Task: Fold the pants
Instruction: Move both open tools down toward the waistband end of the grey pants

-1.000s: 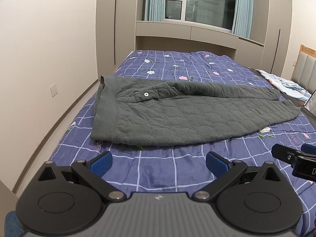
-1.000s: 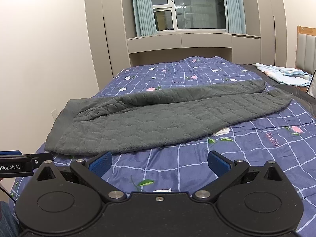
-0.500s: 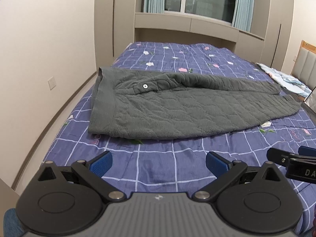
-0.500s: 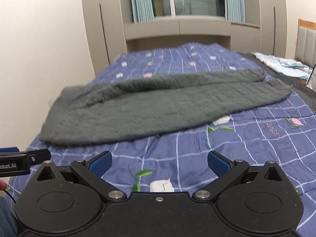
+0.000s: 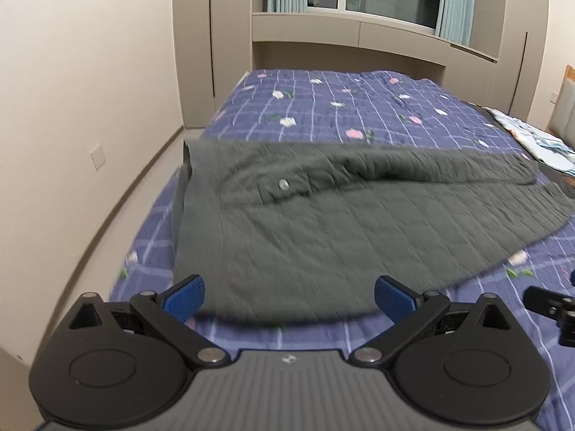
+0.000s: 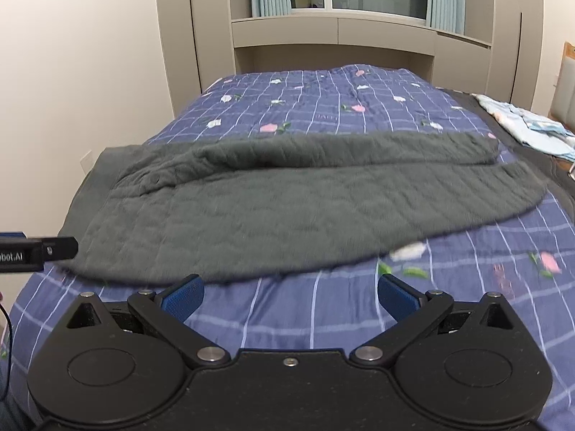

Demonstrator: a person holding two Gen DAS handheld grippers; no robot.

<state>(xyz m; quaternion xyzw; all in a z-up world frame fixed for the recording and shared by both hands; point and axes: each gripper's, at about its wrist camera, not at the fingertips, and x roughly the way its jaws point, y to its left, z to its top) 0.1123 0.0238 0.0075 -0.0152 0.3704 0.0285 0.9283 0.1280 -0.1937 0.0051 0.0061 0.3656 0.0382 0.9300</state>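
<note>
So the grey quilted pants (image 5: 323, 222) lie flat across the purple floral bedspread (image 5: 359, 100), waistband at 9 o'clock. Left gripper (image 5: 287, 296) and right gripper (image 6: 289, 296) both gape wide, holding nothing. Light blue cloth (image 6: 532, 125) at 2 o'clock, cut off; everything's motion-blurred

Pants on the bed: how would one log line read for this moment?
grey pants: flat on bedspread | left tool: open, empty | right tool: open, empty
</note>
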